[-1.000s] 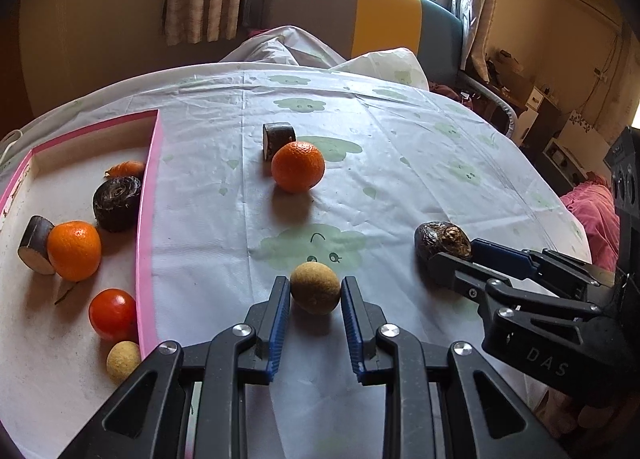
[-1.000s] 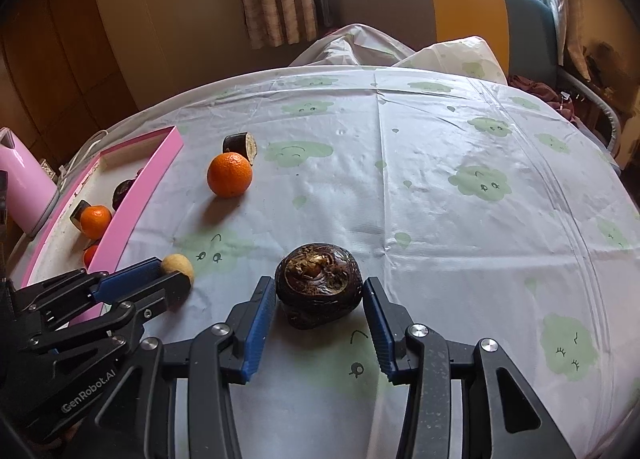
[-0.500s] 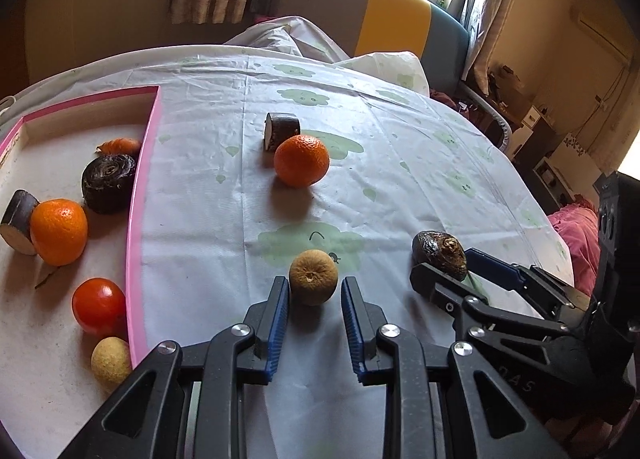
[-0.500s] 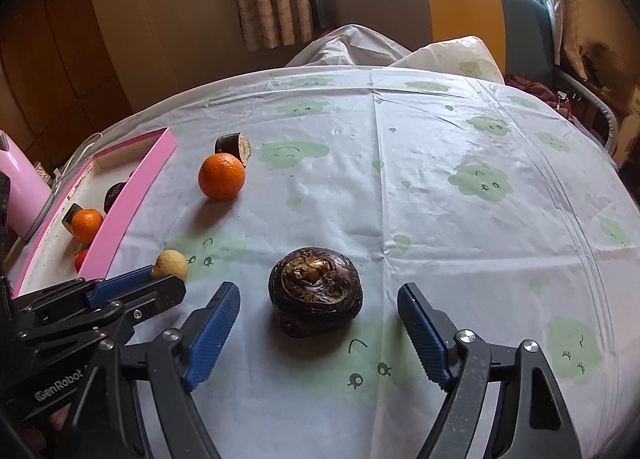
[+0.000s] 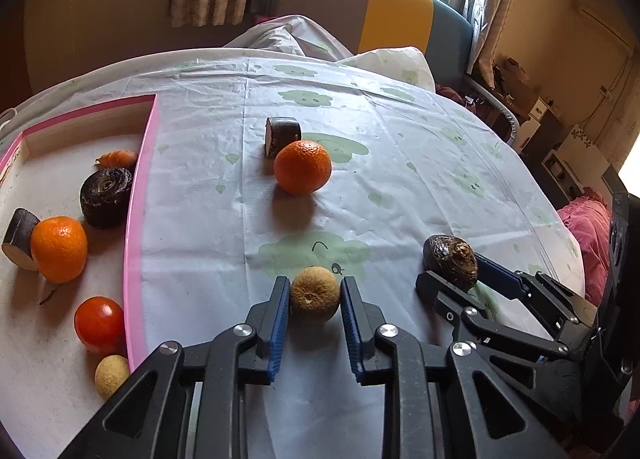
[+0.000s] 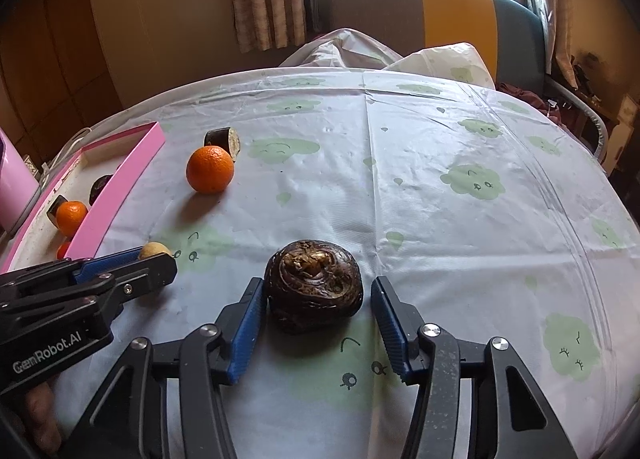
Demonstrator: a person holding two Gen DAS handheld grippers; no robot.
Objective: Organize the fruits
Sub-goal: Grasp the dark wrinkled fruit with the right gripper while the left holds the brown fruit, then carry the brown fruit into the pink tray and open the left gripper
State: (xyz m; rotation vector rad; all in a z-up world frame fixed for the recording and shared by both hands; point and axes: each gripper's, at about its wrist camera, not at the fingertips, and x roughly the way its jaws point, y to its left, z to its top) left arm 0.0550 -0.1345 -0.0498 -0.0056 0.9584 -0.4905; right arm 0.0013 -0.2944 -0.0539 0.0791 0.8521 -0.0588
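Both my jaws flank fruit: my left gripper (image 5: 315, 293) is narrowed around the small round tan fruit (image 5: 315, 294), pads just beside it, contact unclear; my right gripper (image 6: 318, 297) stands wider about the dark brown knobbly fruit (image 6: 314, 283), with a gap on its right side. "GenRobot.AI" reads on the left gripper's body. Both fruits sit on the white tablecloth with green clouds (image 6: 400, 187); the pink-rimmed tray (image 5: 138, 195) lies left.

tan fruit (image 5: 315, 294): small, round, between my left fingers
dark fruit (image 6: 314, 286): knobbly, on cloth; between my right fingers
orange (image 5: 302, 167): loose, mid-table
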